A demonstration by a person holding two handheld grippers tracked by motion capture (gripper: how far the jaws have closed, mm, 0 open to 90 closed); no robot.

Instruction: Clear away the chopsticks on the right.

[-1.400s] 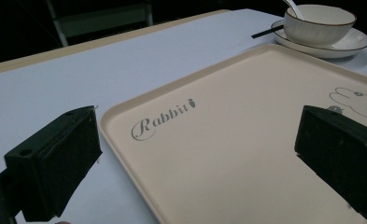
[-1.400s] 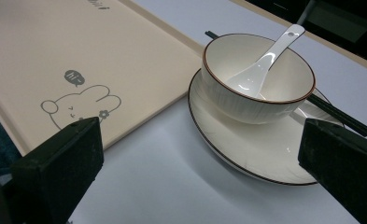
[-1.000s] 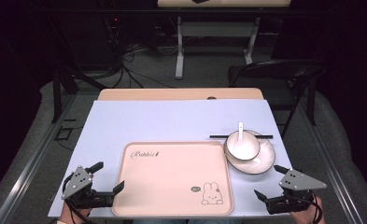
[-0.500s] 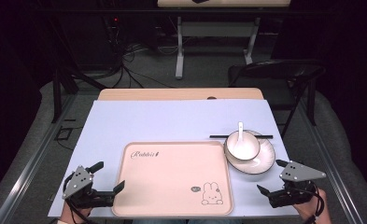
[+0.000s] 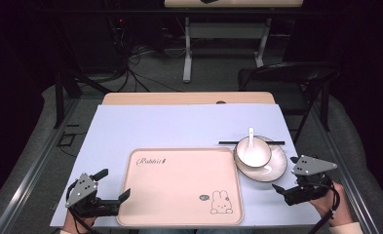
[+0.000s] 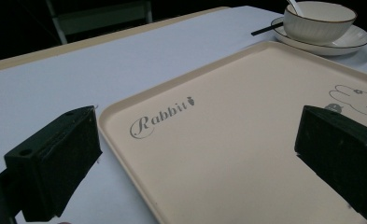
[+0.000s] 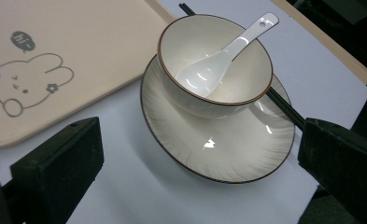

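Observation:
A pale pink tray (image 5: 179, 180) printed with "Rabbit" and a bunny lies at the front middle of the table. To its right a white bowl (image 5: 252, 152) holding a white spoon (image 5: 250, 136) stands on a white plate (image 5: 272, 170). Black chopsticks (image 5: 227, 143) lie behind the bowl. My left gripper (image 5: 113, 184) is open at the tray's front left corner, its jaws either side of the tray's edge (image 6: 125, 140). My right gripper (image 5: 284, 173) is open just right of the plate, and in the right gripper view the plate (image 7: 228, 149) and bowl (image 7: 190, 42) lie between its jaws.
The table is covered by a light blue sheet (image 5: 179, 126), with a strip of wood (image 5: 189, 98) showing at the far edge. A black folding chair (image 5: 286, 73) stands beyond the far right corner. Cables and a desk leg (image 5: 186, 53) are on the floor behind.
My right gripper has moved forward from the table's front edge toward the plate. The left gripper has barely shifted. Tray, bowl and plate stay put.

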